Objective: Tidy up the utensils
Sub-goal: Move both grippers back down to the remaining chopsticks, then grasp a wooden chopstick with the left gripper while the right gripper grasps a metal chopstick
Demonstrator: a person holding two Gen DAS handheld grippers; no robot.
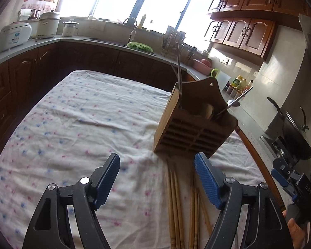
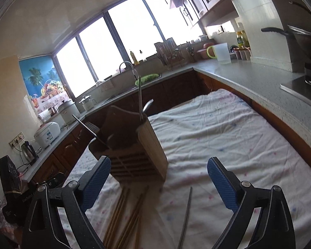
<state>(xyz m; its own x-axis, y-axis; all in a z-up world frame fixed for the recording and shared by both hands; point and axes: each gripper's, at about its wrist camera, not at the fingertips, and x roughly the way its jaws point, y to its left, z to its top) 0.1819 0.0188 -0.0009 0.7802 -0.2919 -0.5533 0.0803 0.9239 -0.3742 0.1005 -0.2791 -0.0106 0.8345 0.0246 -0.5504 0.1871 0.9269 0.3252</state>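
A slatted wooden utensil holder stands on the cloth-covered table. Metal chopsticks, a wooden spoon and a metal spoon stick out of it; the right wrist view shows a fork and a metal spoon in it. Several wooden chopsticks lie on the cloth in front of the holder. A metal chopstick pair lies beside them. My left gripper is open and empty above the wooden chopsticks. My right gripper is open and empty just before the holder; it shows at the left view's right edge.
The table carries a white spotted cloth. A grey countertop wraps around, with a sink, green colander, rice cookers, dish rack, a jug and a wok on the stove.
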